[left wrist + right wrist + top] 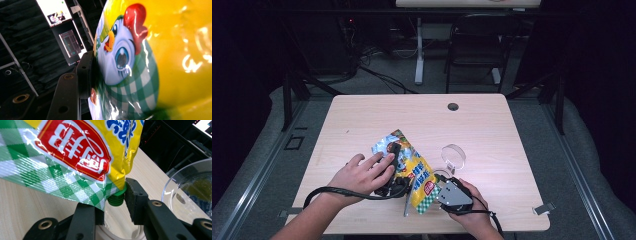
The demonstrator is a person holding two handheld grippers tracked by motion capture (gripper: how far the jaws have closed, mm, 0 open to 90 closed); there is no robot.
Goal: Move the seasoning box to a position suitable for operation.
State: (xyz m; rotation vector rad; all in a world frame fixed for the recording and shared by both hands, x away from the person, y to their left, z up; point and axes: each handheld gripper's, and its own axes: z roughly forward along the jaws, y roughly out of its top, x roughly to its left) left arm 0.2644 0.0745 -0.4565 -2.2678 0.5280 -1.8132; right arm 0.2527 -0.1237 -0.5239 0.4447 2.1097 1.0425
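the person's two hands come in at the near edge of the counter (362, 112). the right hand (472, 212) holds the right gripper (113, 202) near the middle of the near edge. its jaws are a little apart, with a small green spout (116, 198) between them. the right jaw touches the spout, but i cannot tell if the left jaw does, so i cannot tell if it grips. the spout sticks out of the bottom corner of a shiny yellow pouch (412, 172) with green and white checks and a red label.

the left hand (359, 177) holds the left gripper (393, 165) on the far part of the pouch. one black jaw presses flat on the side of the pouch, next to a cartoon chicken (122, 50) picture. the other jaw is hidden behind the pouch, so the left gripper looks closed on the pouch.

the pouch is lifted up and tilted over the near middle of the counter. a clear round bowl (453, 156) sits on the counter just to the right of the pouch. a small metal clip (543, 208) lies at the near right corner. a black chair (477, 42) stands on the floor far behind the counter.
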